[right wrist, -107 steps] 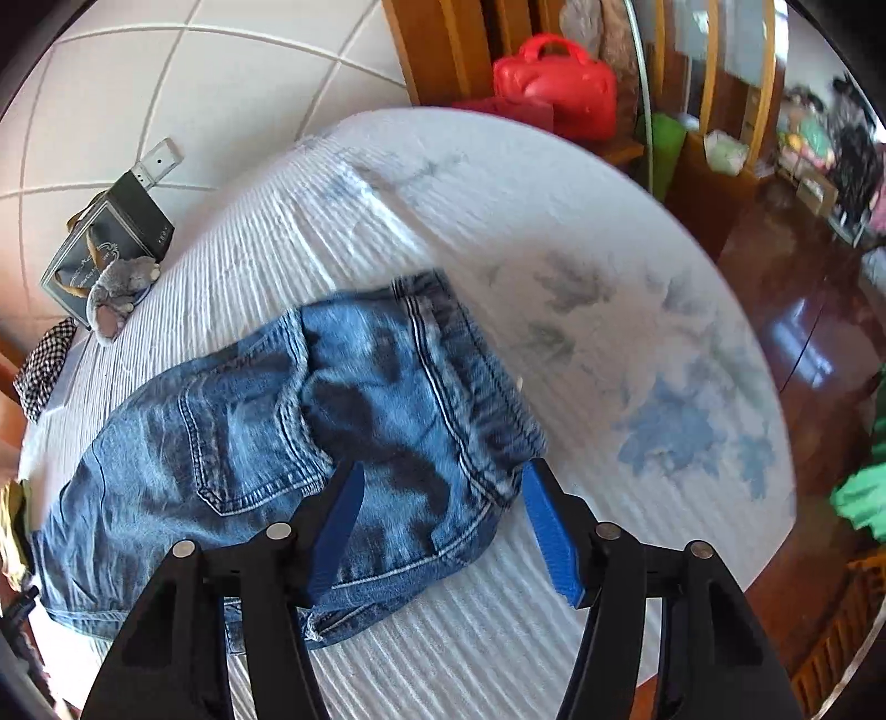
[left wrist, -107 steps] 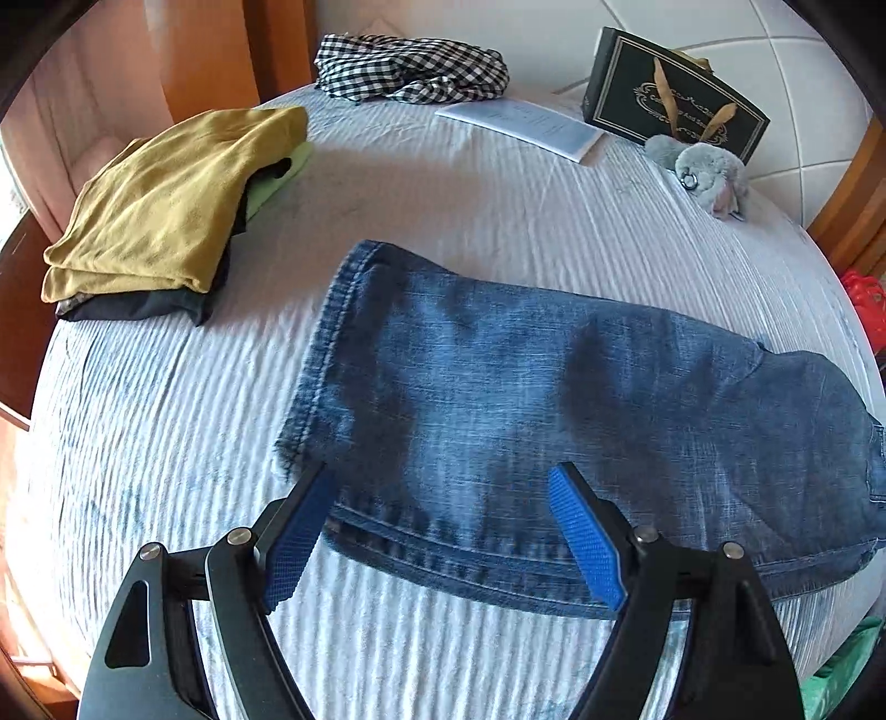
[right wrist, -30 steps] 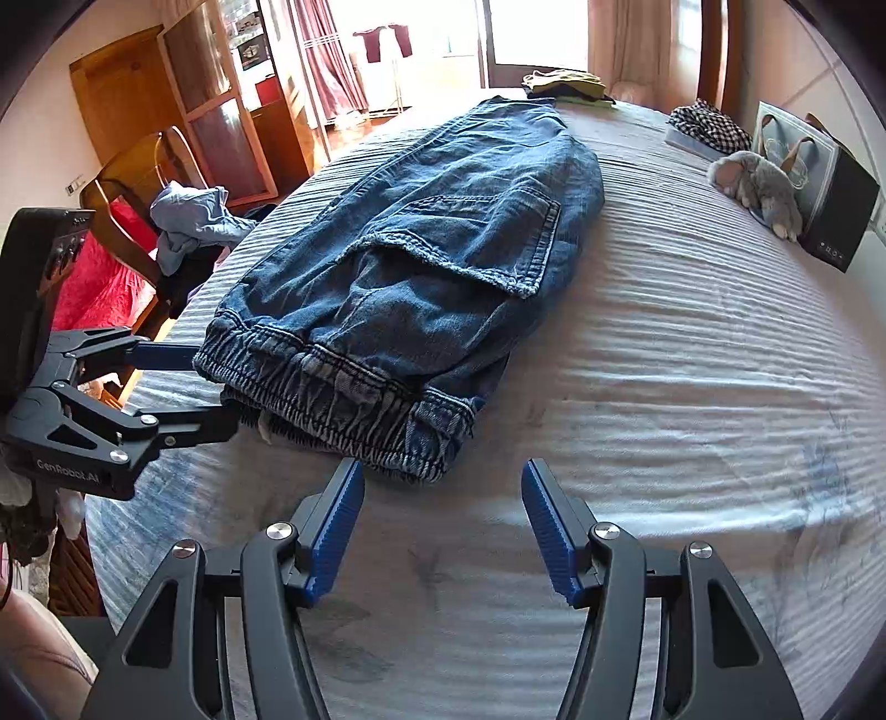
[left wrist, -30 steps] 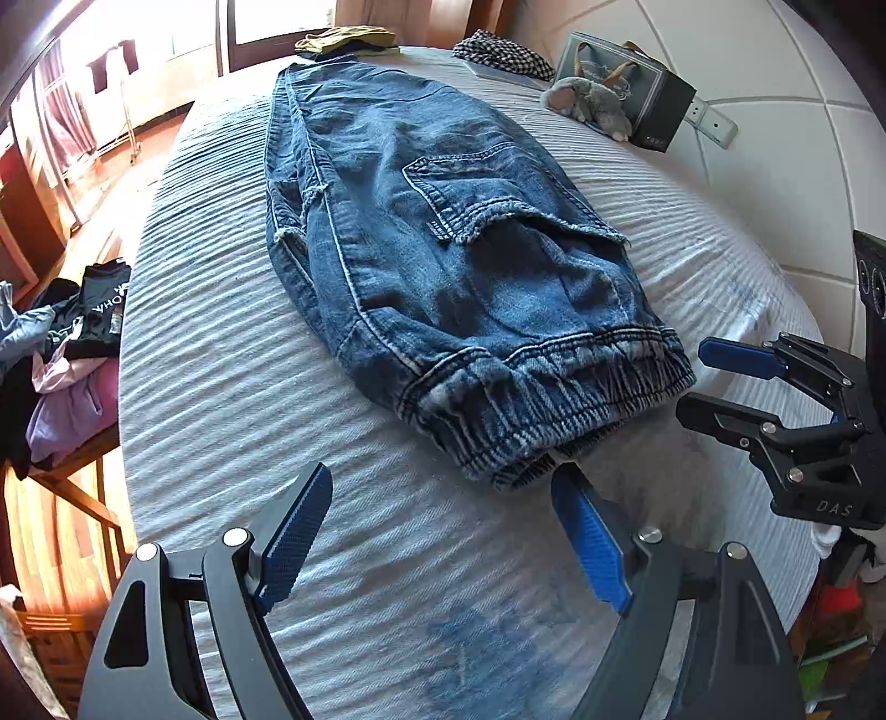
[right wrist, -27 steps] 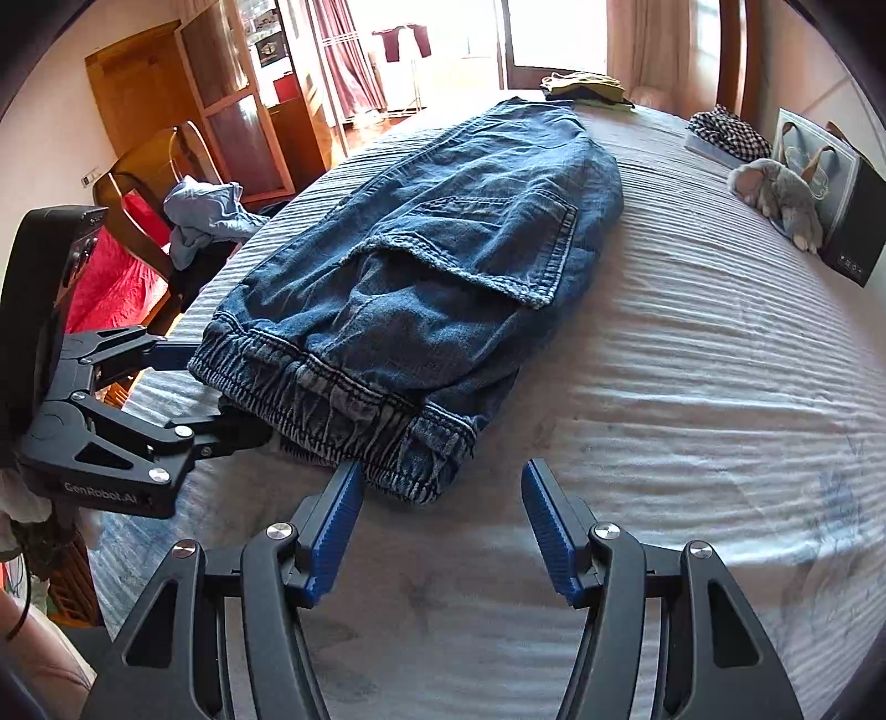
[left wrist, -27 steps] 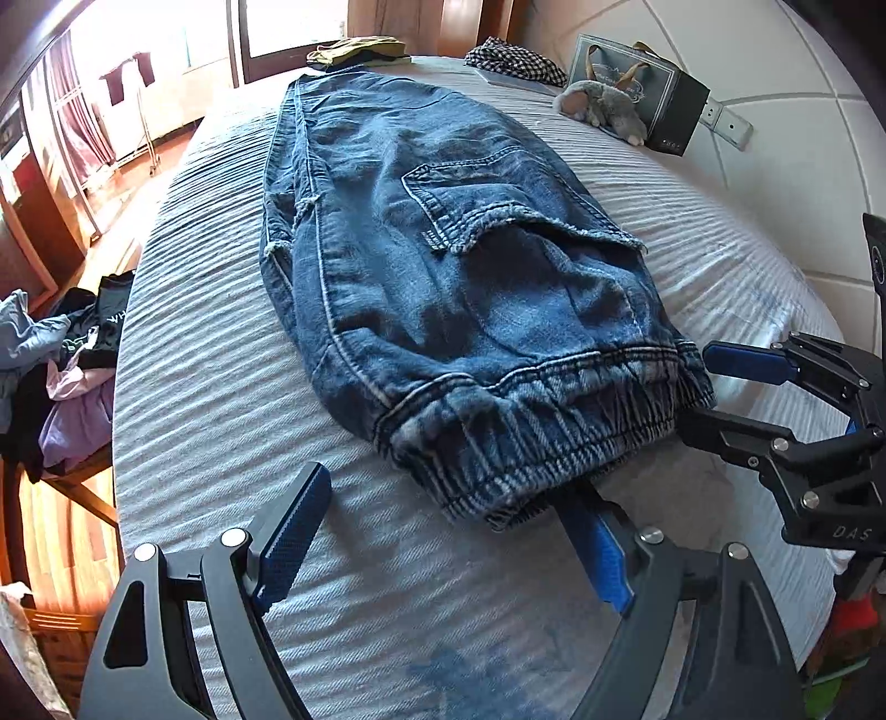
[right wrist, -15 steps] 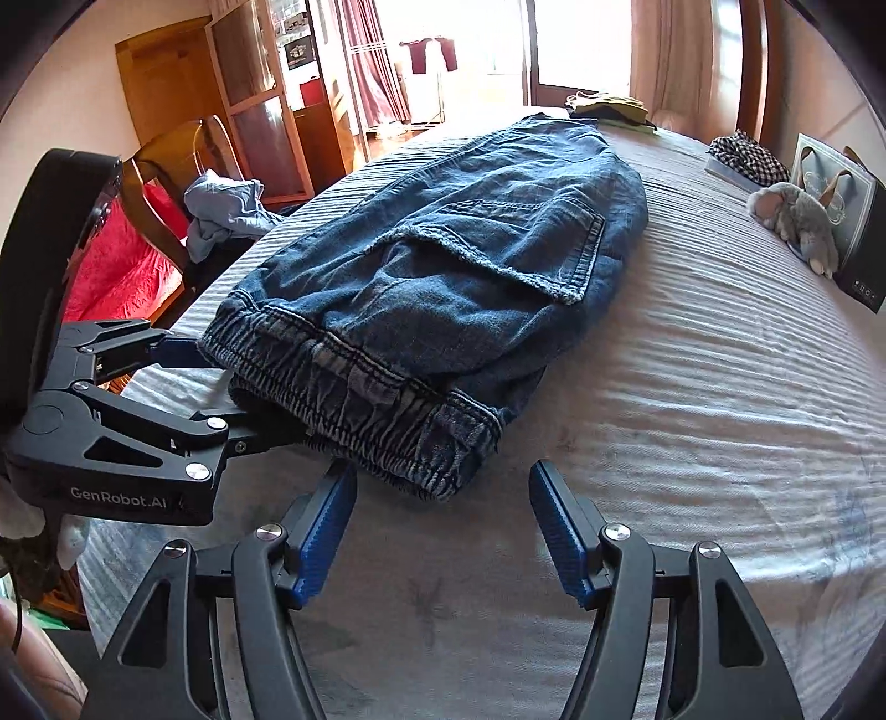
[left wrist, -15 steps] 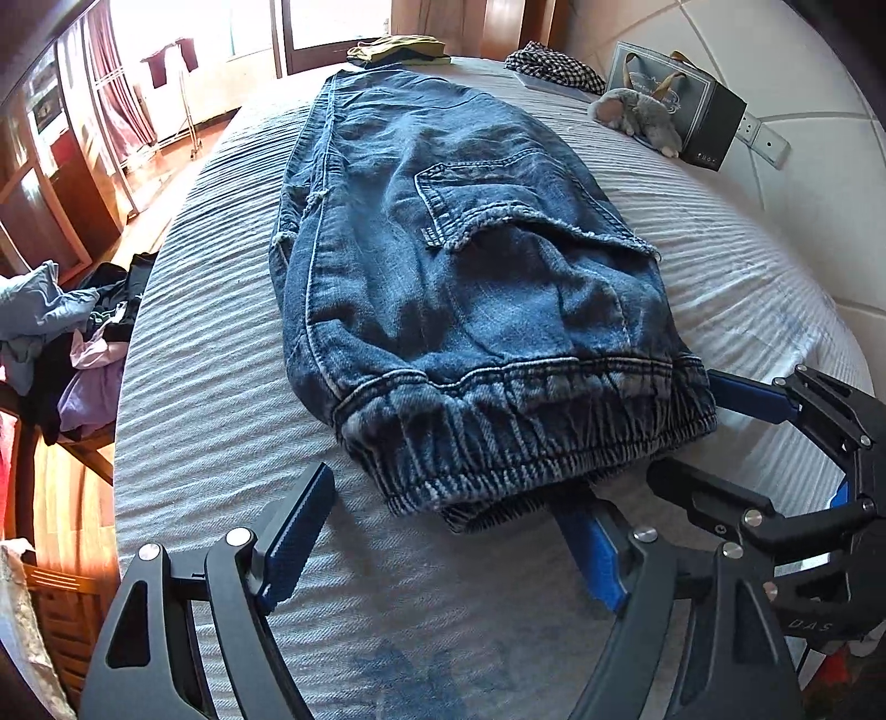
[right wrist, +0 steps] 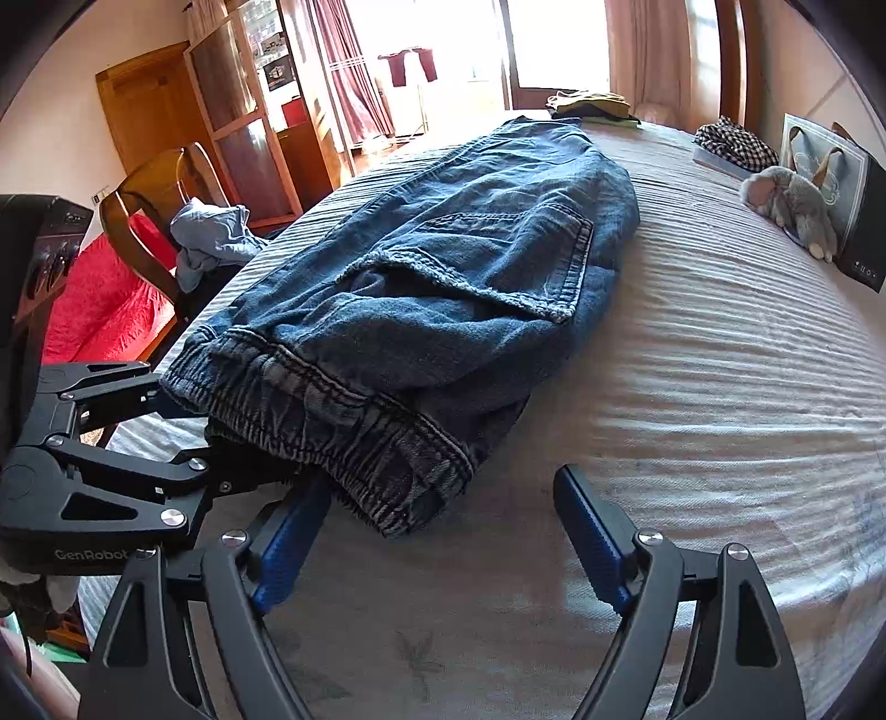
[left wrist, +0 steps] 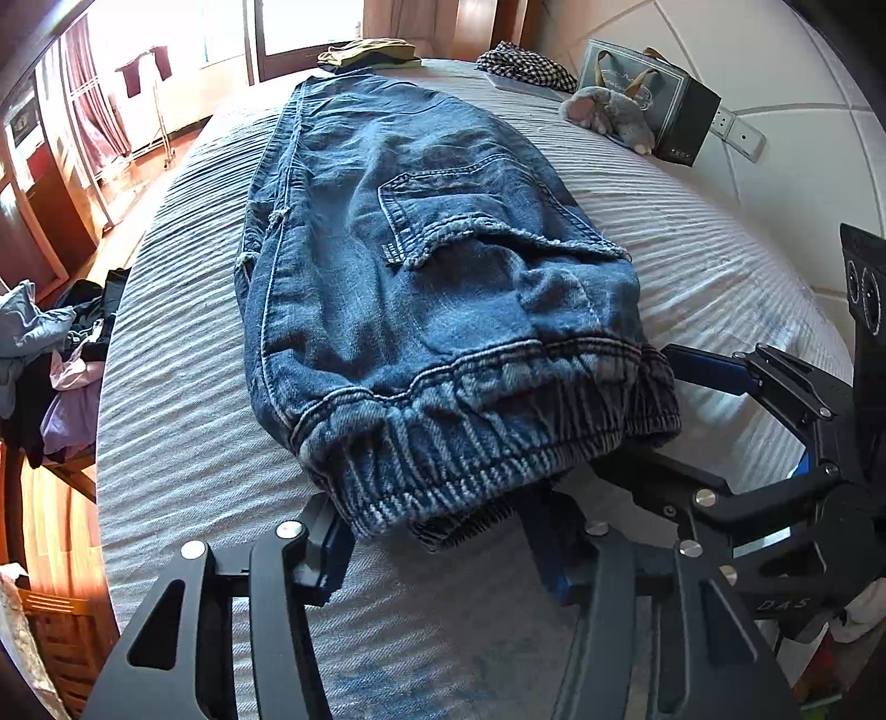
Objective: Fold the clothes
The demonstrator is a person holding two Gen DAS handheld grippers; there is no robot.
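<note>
Blue jeans (left wrist: 421, 288) lie folded lengthwise on the striped bed (left wrist: 183, 421), their elastic waistband (left wrist: 470, 443) nearest me. My left gripper (left wrist: 437, 545) is open, its fingers on either side of the waistband's near left corner. My right gripper (right wrist: 437, 531) is open around the waistband's right corner (right wrist: 421, 471). Each gripper shows in the other's view, the right one (left wrist: 653, 421) at the right side and the left one (right wrist: 188, 432) at the left side of the waistband.
Folded clothes (left wrist: 368, 52) sit at the bed's far end. A checked cloth (left wrist: 523, 63), a plush toy (left wrist: 609, 113) and a dark gift bag (left wrist: 659, 105) lie by the headboard. A chair with clothes (right wrist: 210, 238) stands left of the bed.
Both grippers have moved forward to the waistband, and their open fingers now reach around its two corners. The jeans have not moved.
</note>
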